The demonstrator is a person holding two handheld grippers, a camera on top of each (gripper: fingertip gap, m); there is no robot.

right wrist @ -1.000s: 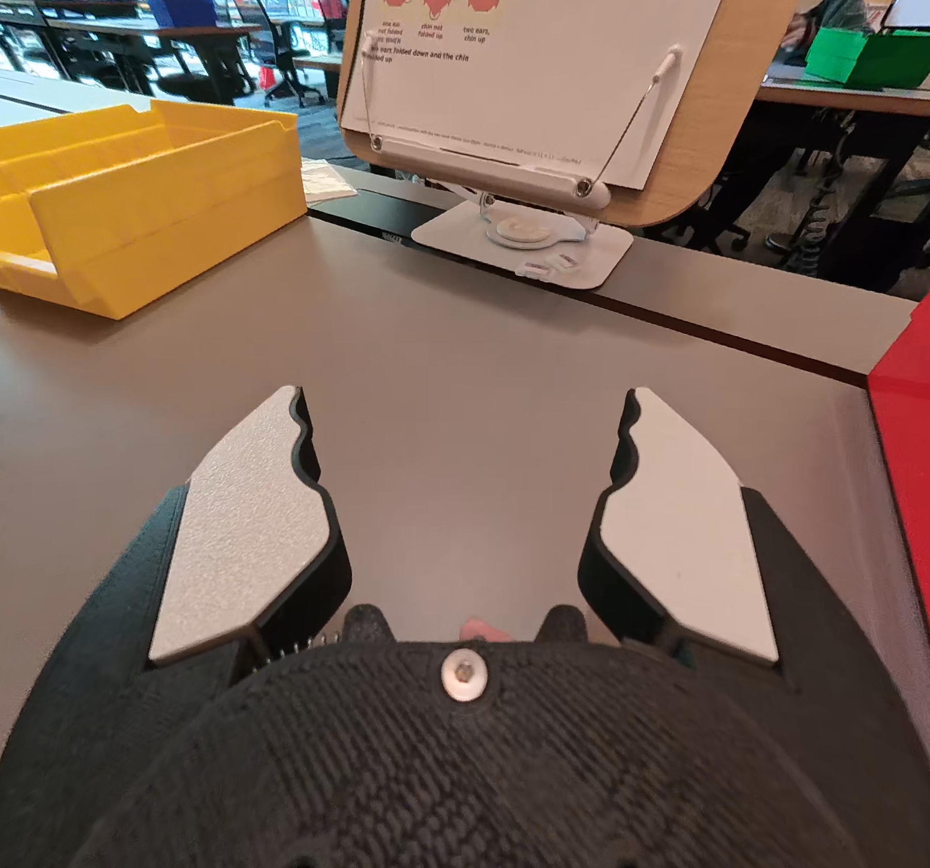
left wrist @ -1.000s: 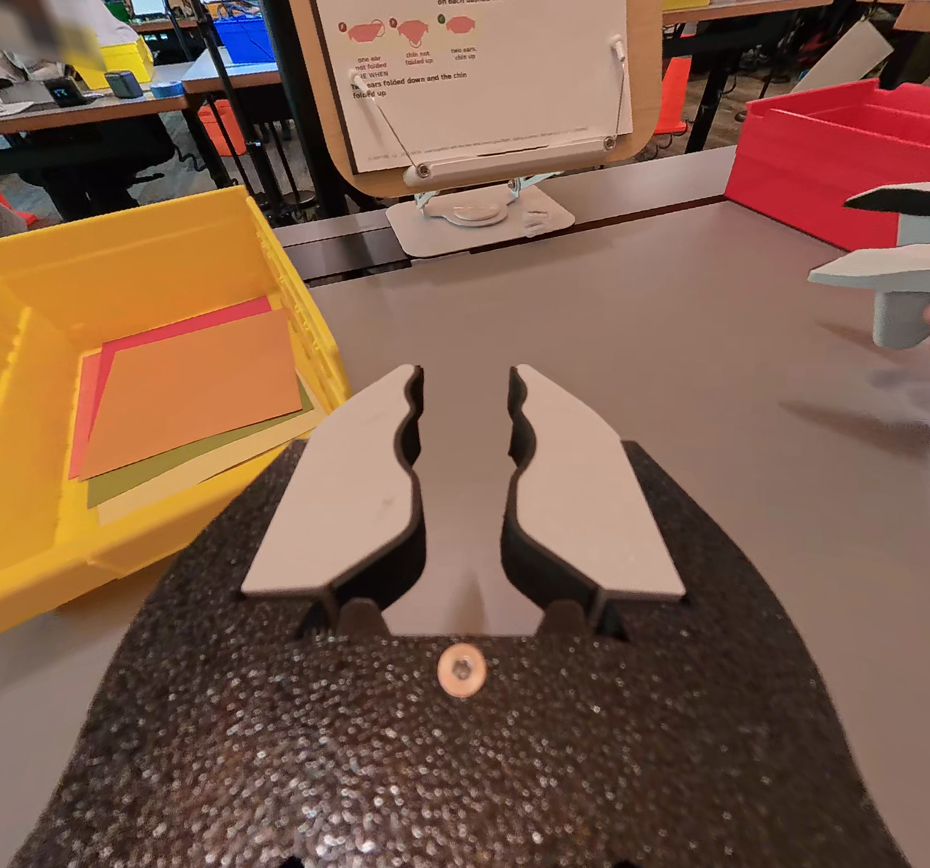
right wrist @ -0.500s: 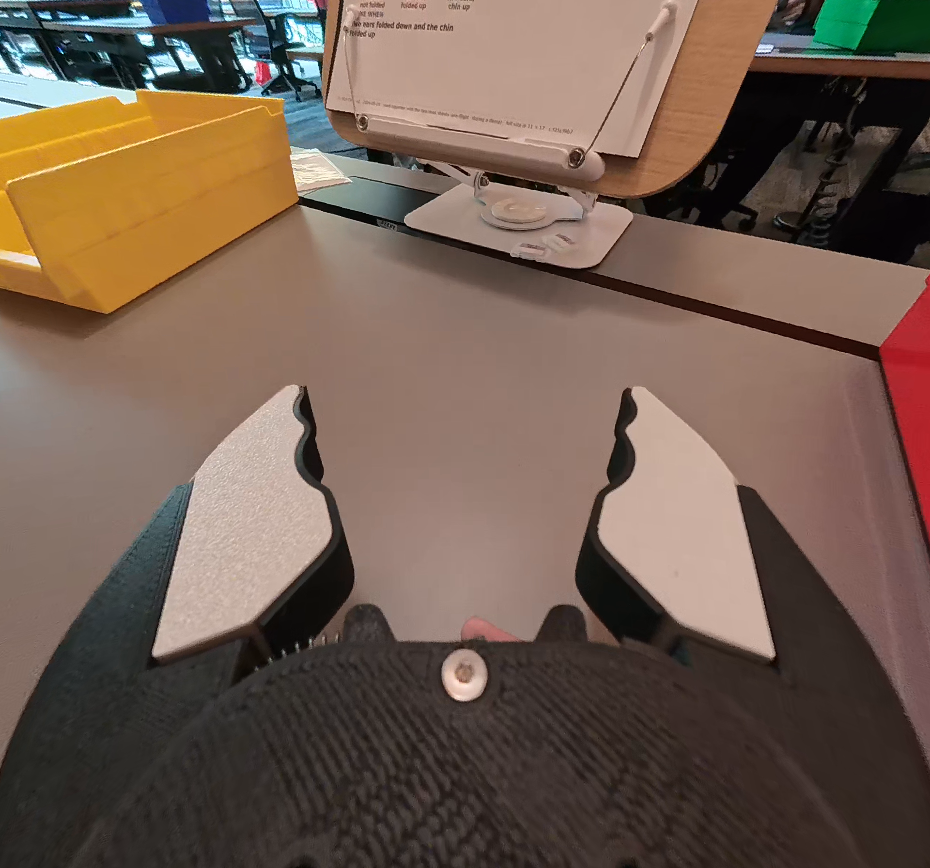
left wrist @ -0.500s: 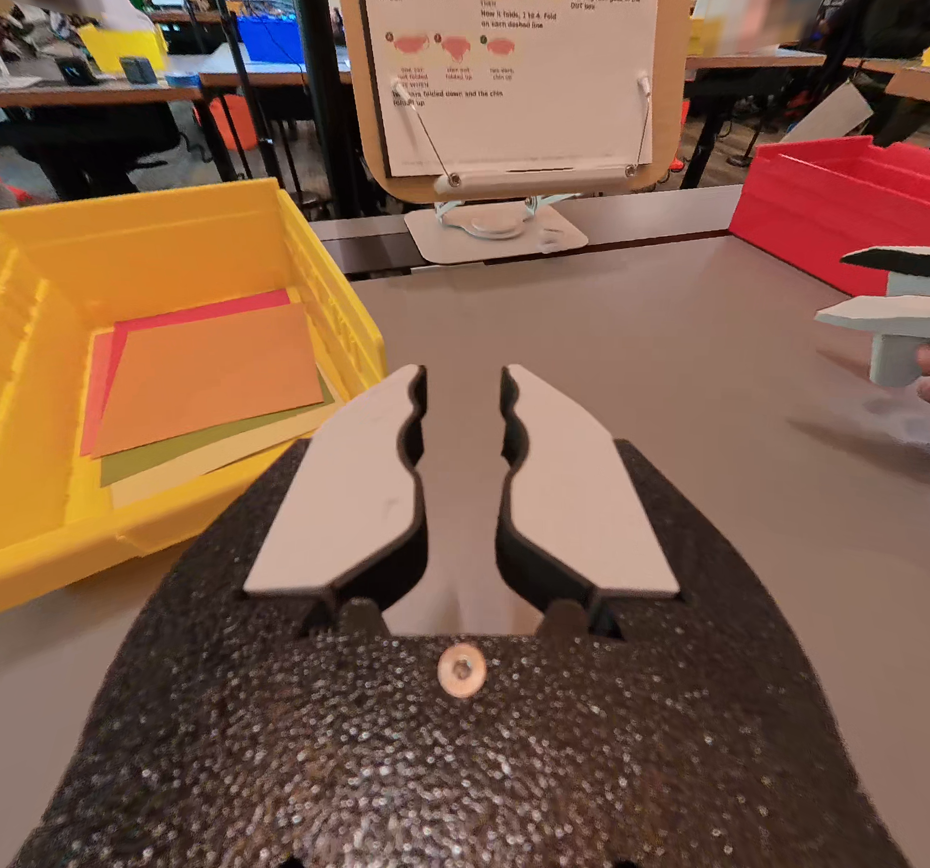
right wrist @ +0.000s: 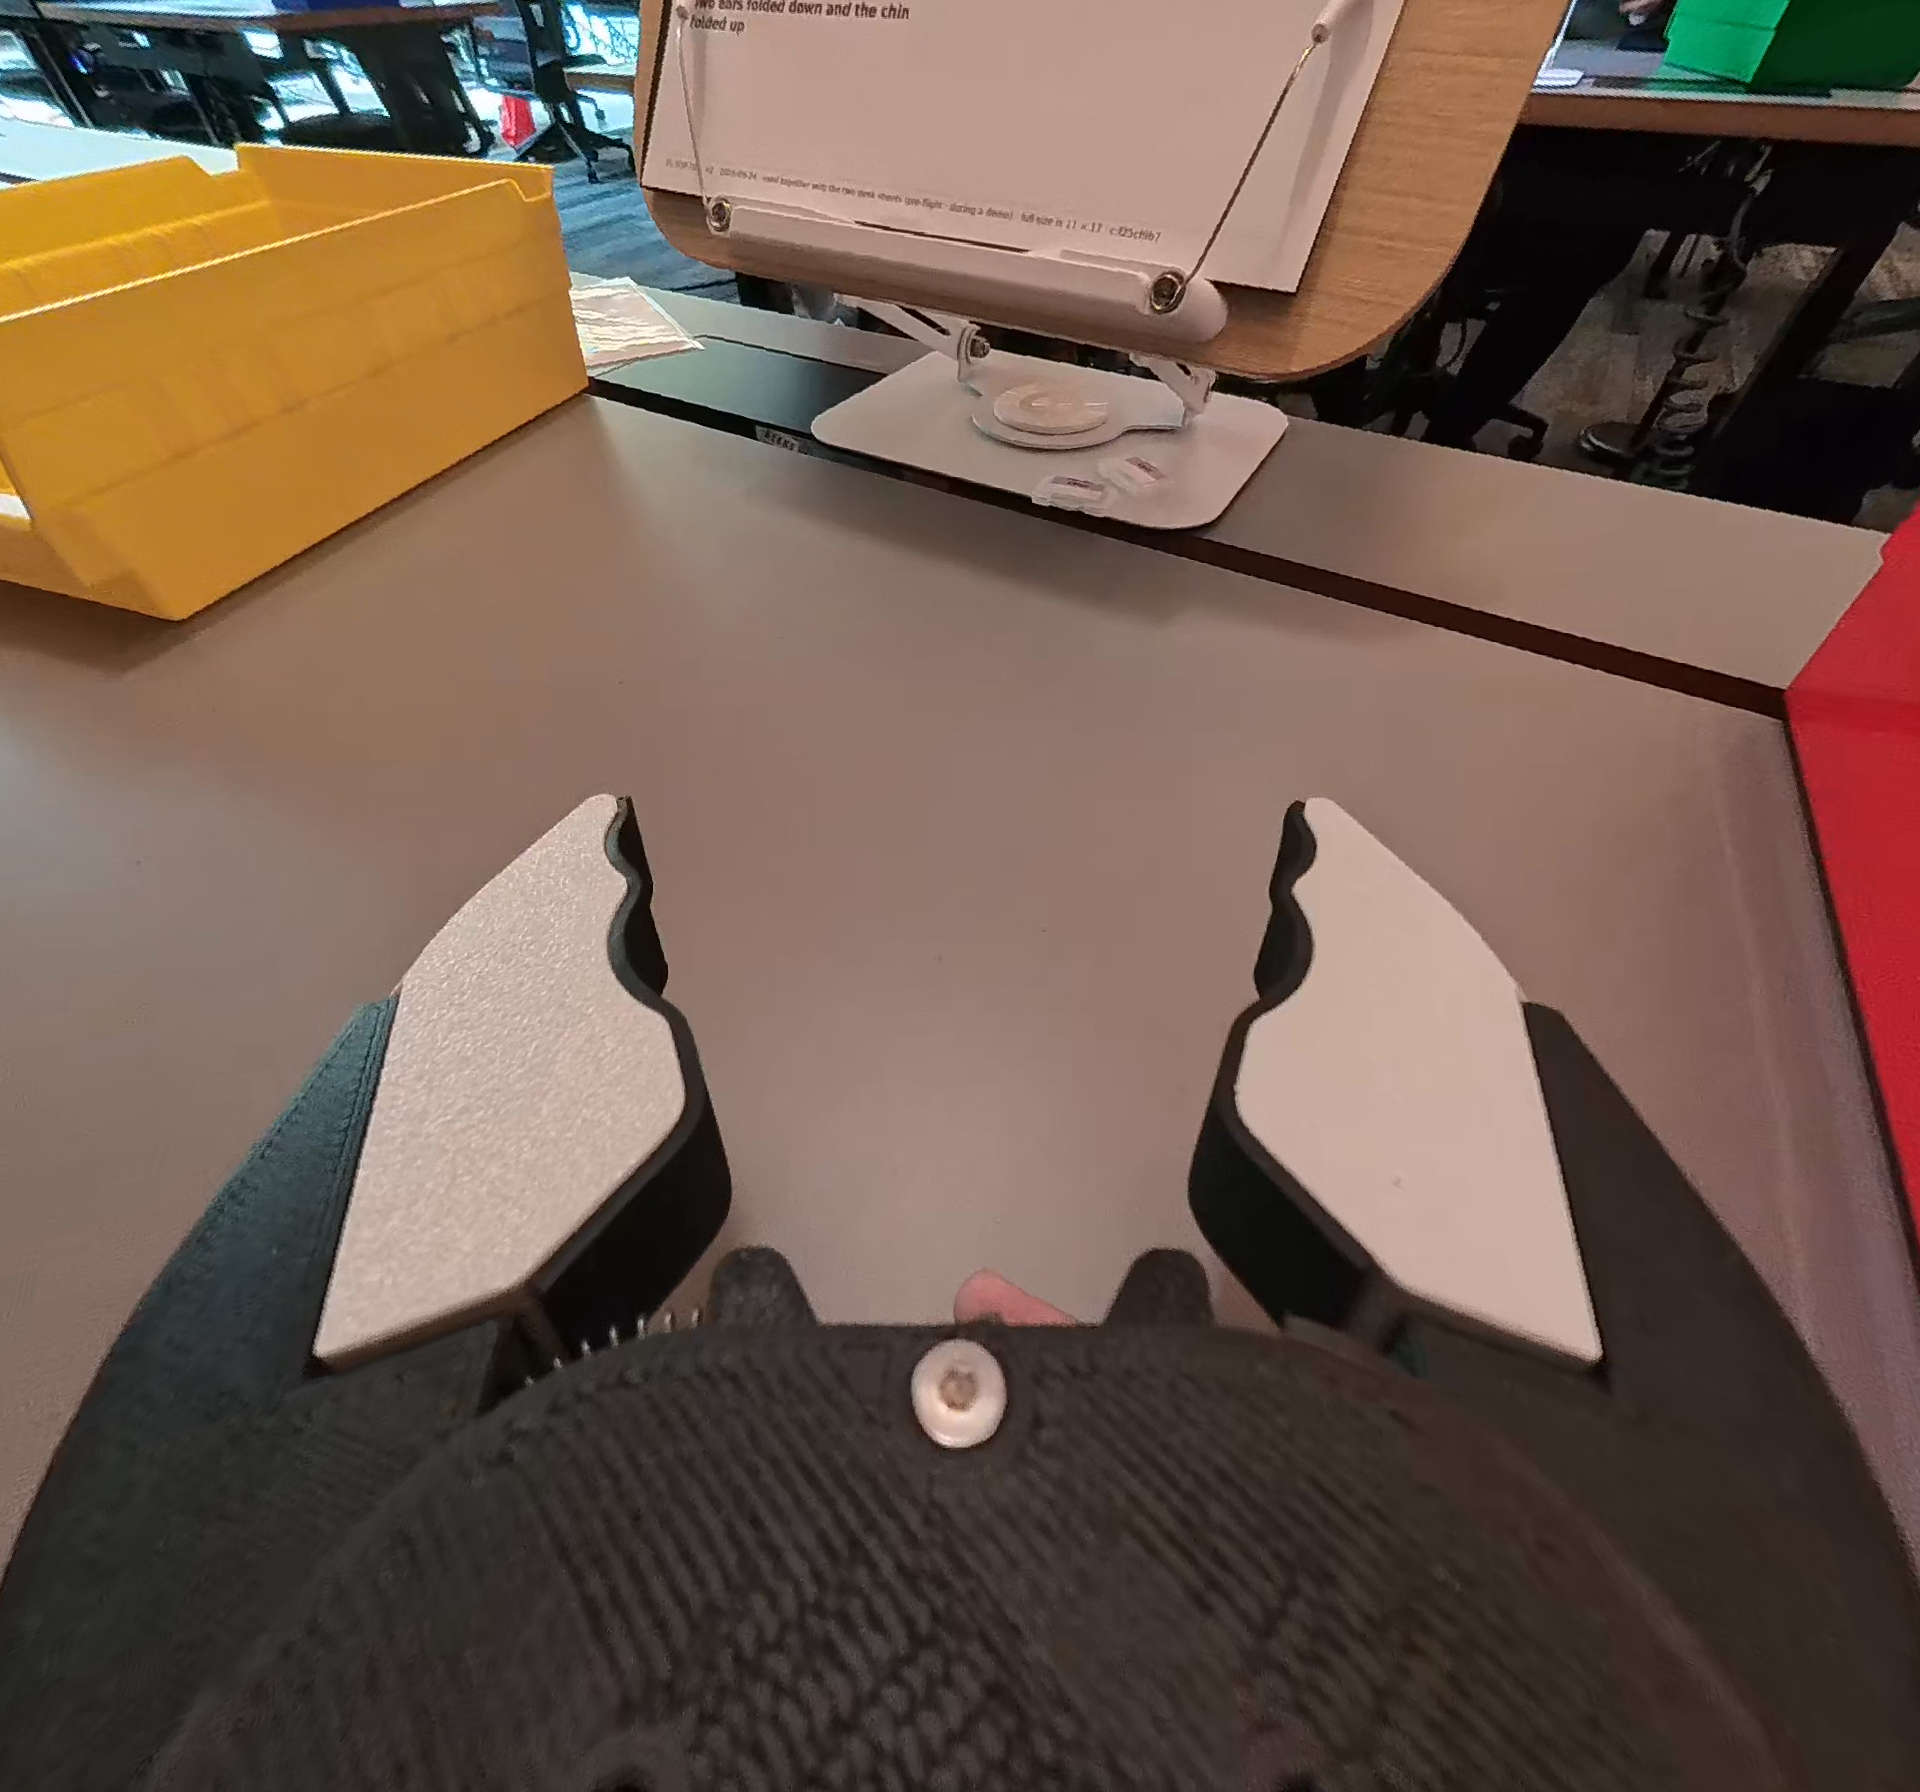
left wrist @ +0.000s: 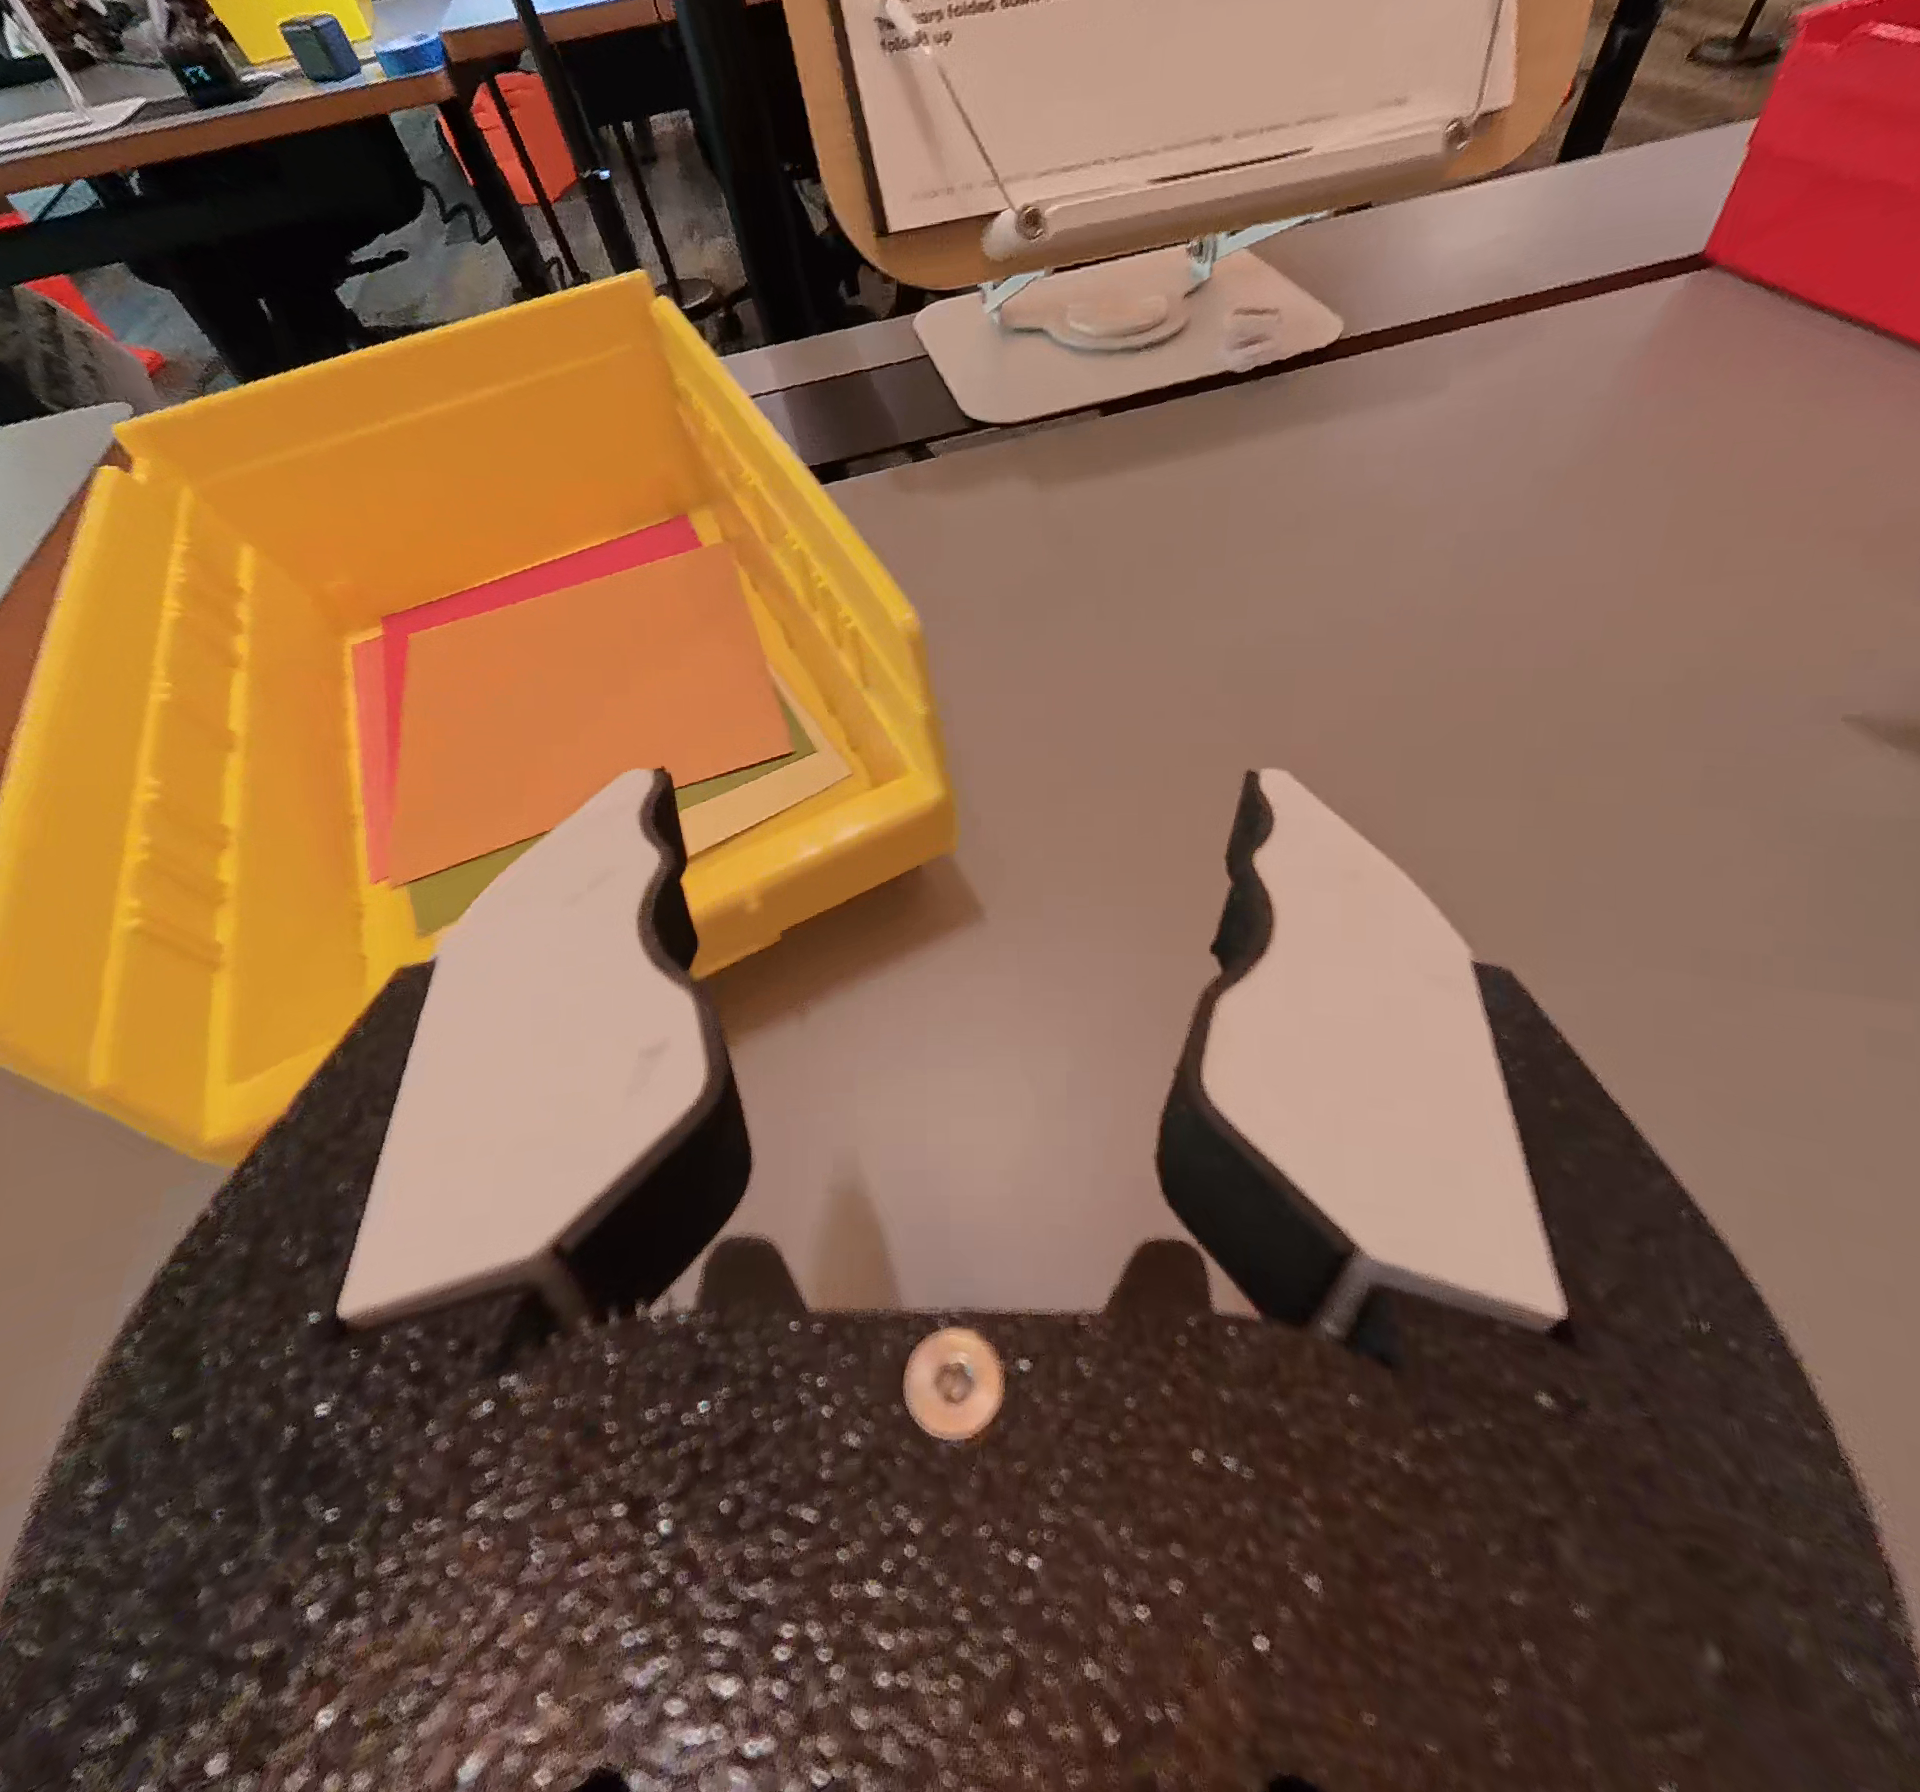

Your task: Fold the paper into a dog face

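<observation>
Your left gripper [left wrist: 956, 797] hangs over the smooth grey-brown table [left wrist: 1351, 662] with its fingers spread wide and nothing between them. Each finger has a flat pale grey face and a wavy black pad along its inner edge, set in a grainy, glittering black body. Its left fingertip [left wrist: 623, 807] overlaps the near corner of the yellow plastic bin [left wrist: 810, 620], a ribbed, straight-walled box. The paper [left wrist: 582, 703] lies flat inside that bin: a matte orange rectangle on top of a fanned stack, with pink, olive and cream edges showing beneath.

Your right gripper [right wrist: 961, 817] is also wide apart and bare above the table, its body a ridged, woven-looking black. Ahead stands a wooden board [right wrist: 1455, 215] with rounded corners holding a white printed sheet on a white metal base. A glossy red bin [right wrist: 1860, 807] sits at the right edge.
</observation>
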